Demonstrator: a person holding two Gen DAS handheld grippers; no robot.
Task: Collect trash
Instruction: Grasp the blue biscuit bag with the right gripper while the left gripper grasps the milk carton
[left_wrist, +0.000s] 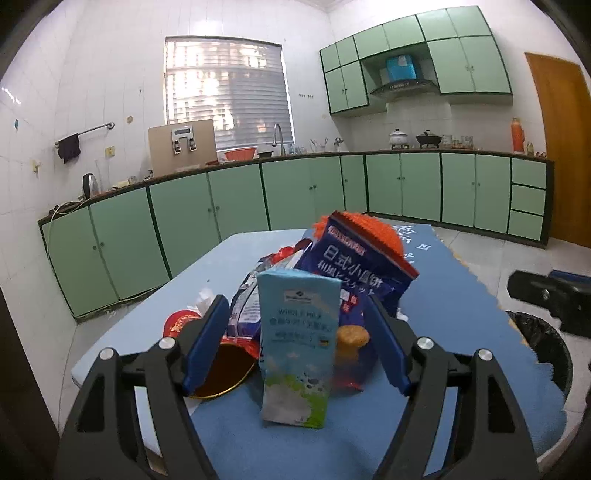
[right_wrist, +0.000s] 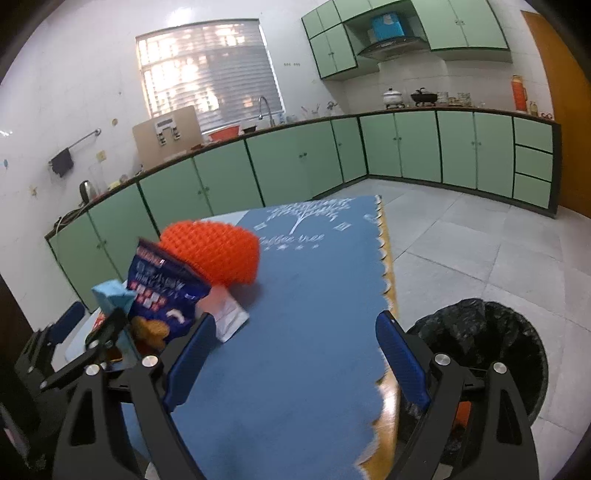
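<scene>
A light blue milk carton (left_wrist: 297, 347) stands upright on the blue mat (left_wrist: 436, 295), between the fingers of my open left gripper (left_wrist: 295, 347); neither finger touches it. Behind it lie a dark blue biscuit bag (left_wrist: 358, 266), an orange mesh ball (left_wrist: 373, 230), a red wrapper with a gold round lid (left_wrist: 225, 373) and other wrappers. In the right wrist view my right gripper (right_wrist: 295, 354) is open and empty above the mat's near right part (right_wrist: 295, 295). The bag (right_wrist: 162, 291), ball (right_wrist: 214, 251) and carton (right_wrist: 110, 295) sit to its left. A black-lined trash bin (right_wrist: 487, 343) stands on the floor at right.
The mat lies on a light blue table (left_wrist: 236, 254). The bin also shows at the right in the left wrist view (left_wrist: 543, 343). The left gripper's body (right_wrist: 74, 343) shows at far left in the right wrist view. Green kitchen cabinets (left_wrist: 295, 192) line the walls beyond a tiled floor.
</scene>
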